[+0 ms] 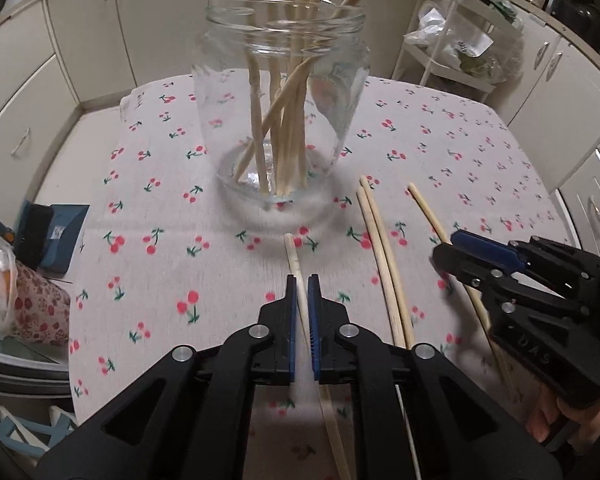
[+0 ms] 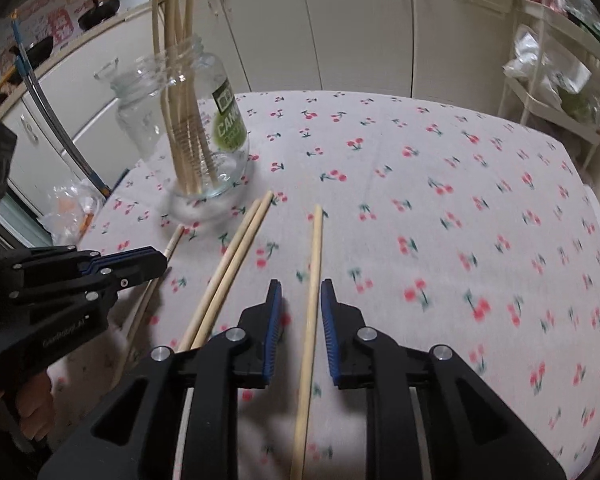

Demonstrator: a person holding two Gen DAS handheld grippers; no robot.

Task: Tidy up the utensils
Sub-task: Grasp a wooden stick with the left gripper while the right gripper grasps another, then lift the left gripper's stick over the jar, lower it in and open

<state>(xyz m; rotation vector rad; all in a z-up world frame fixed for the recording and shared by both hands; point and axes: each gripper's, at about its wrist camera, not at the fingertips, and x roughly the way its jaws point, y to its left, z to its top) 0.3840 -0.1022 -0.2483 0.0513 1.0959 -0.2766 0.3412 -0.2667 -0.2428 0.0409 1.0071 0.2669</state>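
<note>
Left gripper [image 1: 302, 280] clenched on one pale wooden chopstick [image 1: 294, 258], just short of the clear glass jar [image 1: 284, 120] holding more sticks on the cherry-print tabletop [image 1: 160, 264]. Right gripper [image 2: 300, 286] released, straddling a single loose chopstick [image 2: 314, 264]. Paired chopsticks [image 2: 236, 248] lying between the two.

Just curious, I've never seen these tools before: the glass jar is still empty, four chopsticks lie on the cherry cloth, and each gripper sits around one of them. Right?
Not quite: the glass jar isn't empty. The left wrist view shows several chopsticks already standing in it. The rest holds: four lie on the cloth, the left gripper around one, the right gripper around another.
</note>
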